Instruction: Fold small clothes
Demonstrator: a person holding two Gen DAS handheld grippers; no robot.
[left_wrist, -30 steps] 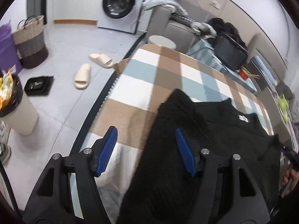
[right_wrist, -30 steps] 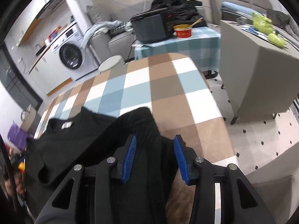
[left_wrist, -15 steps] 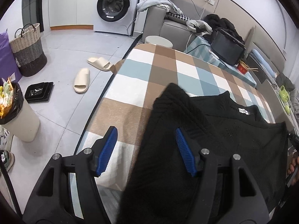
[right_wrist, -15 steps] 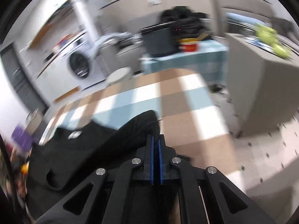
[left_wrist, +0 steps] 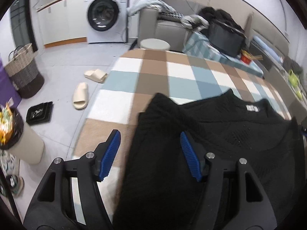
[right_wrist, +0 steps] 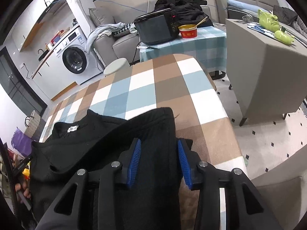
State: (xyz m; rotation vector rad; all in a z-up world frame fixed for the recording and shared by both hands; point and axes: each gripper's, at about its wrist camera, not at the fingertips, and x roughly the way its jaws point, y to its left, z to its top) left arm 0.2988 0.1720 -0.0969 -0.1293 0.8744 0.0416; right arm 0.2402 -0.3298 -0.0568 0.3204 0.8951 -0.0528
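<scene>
The black knit sweater lies spread on the near part of the table, which is covered with a checked cloth of brown, blue and white squares. Its collar with a small white label points to the far side, and one sleeve is laid over the body on each side.

I judge that this sweater is soft, light and limp. It will sag and slide when lifted, and it will not keep any shape by itself. The open knit has small holes, so a pad can catch a loop; a flat pinch on a thick folded edge, such as the sleeve cuff or the hem, seems the best place to take hold. The fuzzy cloth below probably gives some friction, so dragging may wrinkle the fabric.

The left claw stands wide apart above the left sleeve, its blue ribbed pads not pressing anything. The right claw is opening; the right sleeve lies between its pads, but they do not clamp it.
</scene>
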